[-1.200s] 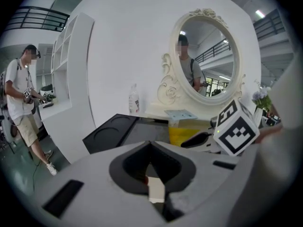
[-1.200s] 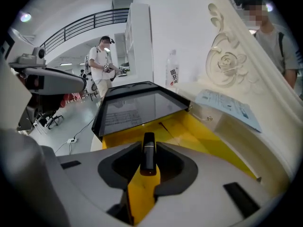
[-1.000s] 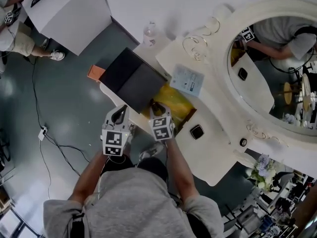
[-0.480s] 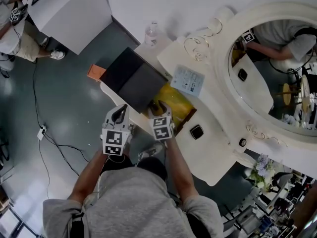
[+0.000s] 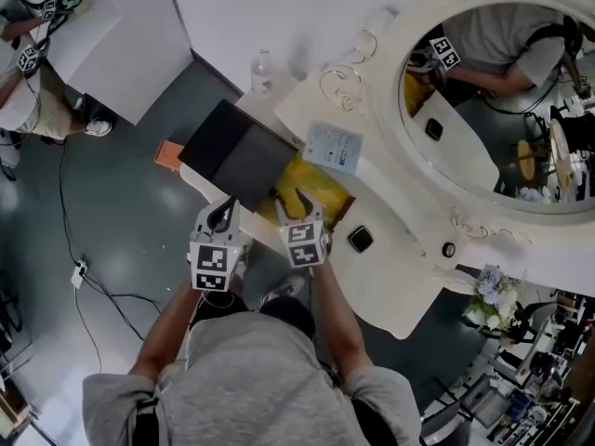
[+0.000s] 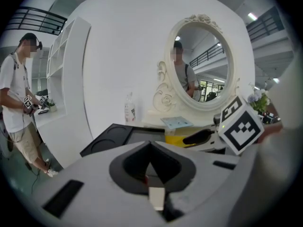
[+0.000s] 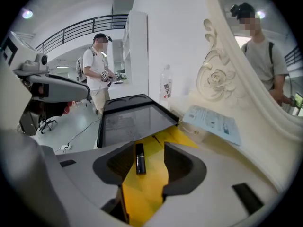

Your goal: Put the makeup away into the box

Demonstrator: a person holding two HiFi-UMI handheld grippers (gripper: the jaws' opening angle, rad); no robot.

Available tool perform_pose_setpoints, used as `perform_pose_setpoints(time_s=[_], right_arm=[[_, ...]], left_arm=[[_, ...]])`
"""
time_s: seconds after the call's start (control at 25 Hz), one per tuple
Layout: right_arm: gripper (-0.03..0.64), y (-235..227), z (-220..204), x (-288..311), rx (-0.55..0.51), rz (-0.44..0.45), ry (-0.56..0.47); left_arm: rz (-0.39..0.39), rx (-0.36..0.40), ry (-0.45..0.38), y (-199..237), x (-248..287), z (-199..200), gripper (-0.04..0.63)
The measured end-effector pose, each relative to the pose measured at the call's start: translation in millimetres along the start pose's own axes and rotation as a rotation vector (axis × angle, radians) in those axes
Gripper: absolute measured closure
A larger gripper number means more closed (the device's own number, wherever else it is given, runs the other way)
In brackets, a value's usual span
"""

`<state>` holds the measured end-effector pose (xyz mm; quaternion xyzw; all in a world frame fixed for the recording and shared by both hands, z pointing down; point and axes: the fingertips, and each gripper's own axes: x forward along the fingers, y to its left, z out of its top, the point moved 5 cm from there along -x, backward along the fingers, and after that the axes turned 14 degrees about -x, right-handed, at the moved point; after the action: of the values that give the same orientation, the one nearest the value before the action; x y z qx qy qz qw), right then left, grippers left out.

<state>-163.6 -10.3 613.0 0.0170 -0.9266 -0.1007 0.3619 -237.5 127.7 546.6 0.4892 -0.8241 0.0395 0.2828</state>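
Dressing-table surroundings
Oval mirror in white scrolled frame; water bottle by wall; blue leaflet lying flat; flowers at right

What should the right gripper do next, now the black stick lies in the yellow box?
Probably swing the right gripper toward the small black case on the white table. Its fingers have just been opening and press on nothing; the black stick lies loose in the yellow box below, while the case sits outside the box.
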Motion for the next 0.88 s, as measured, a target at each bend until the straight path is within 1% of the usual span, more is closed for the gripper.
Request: perform_pose_setpoints(time_s=[0.08,0.2,0.36,0.48,0.56,0.72,0.8,0.88], right_arm=[[0.419,-11.7,10.8,-19.6,0.028,-0.055,-0.047],[0.42,-29.3,23.9,-56.1,0.097,-0.144,-0.12],[0.42,-50.7,35.1,-105.2,0.165,-0.289,-0.215],[0.42,-61.2,39.8,-135.5,0.193,-0.399,-0.261],[0.424,-63.5,40.1,-152.7,0.207,-0.452,-0.278],[0.488,-64.9,31.5,-181.0,0.231,-0.561,-0.282],[0.534,-62.4,26.8,-192.1,0.251,-0.616,-0.283],[0.585,-57.6,21.9,-200.5,0.269,-0.652,-0.284]], left_arm=[[-0.029,0.018,-0.023,-7.5,0.6,12.4,0.594],[-0.081,0.055,-0.054,-23.6,1.1,31.6,0.594],[-0.183,0.128,-0.103,-51.6,3.7,60.9,0.594],[-0.264,0.18,-0.134,-71.6,8.1,79.7,0.594],[-0.307,0.209,-0.145,-83.4,7.9,86.7,0.594],[-0.392,0.262,-0.16,-104.9,7.7,95.6,0.592],[-0.422,0.284,-0.159,-111.3,7.0,97.7,0.592],[-0.444,0.3,-0.156,-116.2,5.4,97.6,0.594]])
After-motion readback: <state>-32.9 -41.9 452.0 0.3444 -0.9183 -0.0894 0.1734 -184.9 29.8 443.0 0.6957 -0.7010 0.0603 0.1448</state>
